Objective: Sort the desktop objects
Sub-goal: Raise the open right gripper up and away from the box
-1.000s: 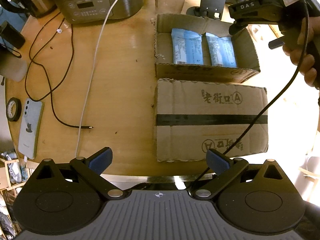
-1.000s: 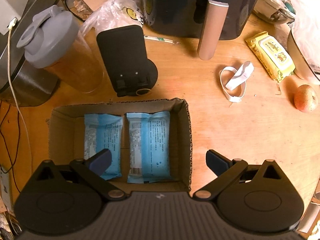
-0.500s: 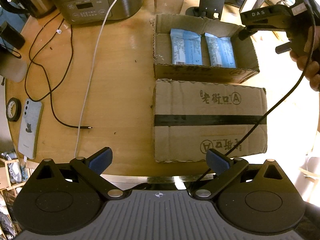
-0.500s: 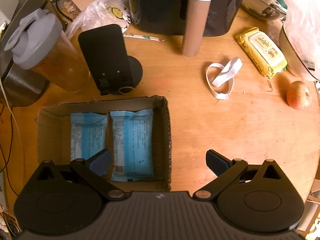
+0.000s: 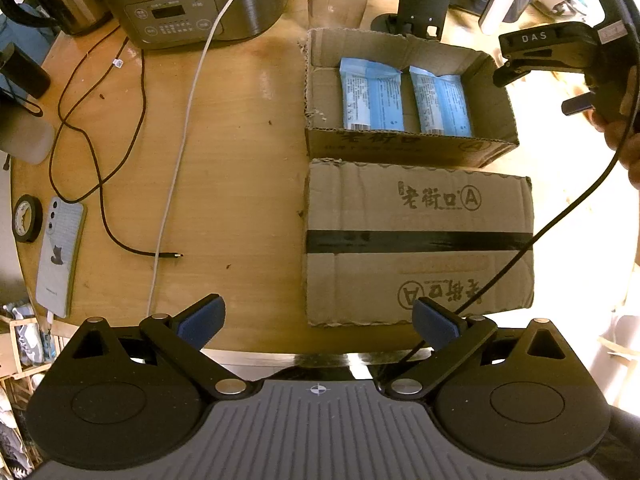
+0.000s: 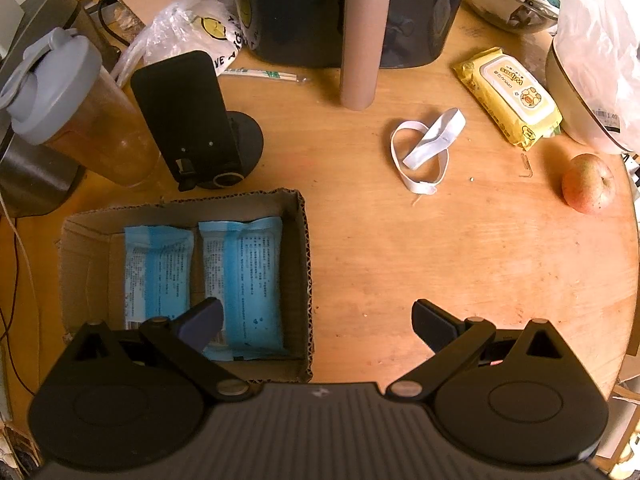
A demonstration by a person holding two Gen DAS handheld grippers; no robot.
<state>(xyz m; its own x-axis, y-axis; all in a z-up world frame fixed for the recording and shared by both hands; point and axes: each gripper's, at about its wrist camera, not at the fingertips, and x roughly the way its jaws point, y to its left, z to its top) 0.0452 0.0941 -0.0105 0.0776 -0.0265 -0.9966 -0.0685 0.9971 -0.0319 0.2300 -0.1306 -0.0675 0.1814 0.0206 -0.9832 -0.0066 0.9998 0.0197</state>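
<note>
Blue packets (image 6: 240, 280), two of them, lying flat and side by side in open cardboard box (image 5: 404, 148) on counter (image 5: 240, 160); printed faces up, small dark print too fine to read. Probably laid parallel so as to leave room for more, though box floor looks nearly covered. Closed carton (image 5: 416, 240) just in front of open box, sealed with black tape, stamped with Chinese characters and a circled "A" twice, once upside down; same mark faint on open box's front wall.

Left hand-held gripper (image 5: 318, 316) hanging above near edge of counter, jaws spread wide, nothing between them. Right hand-held gripper (image 6: 316, 320) also wide apart and empty, poised over right wall of open box and bare wood beside it; "DAS" legible on its body in left view.

Loose on counter to the right, likely next for sorting: white elastic band (image 6: 426, 152), yellow wipes pack (image 6: 508, 96) marked "wipes", apple (image 6: 588, 184). To the left, well apart from boxes: phone (image 5: 60, 256), tape roll (image 5: 26, 218), black cable (image 5: 100, 168), white cable (image 5: 180, 140). Cooker (image 5: 192, 0) at back, branded "Joyoung".
</note>
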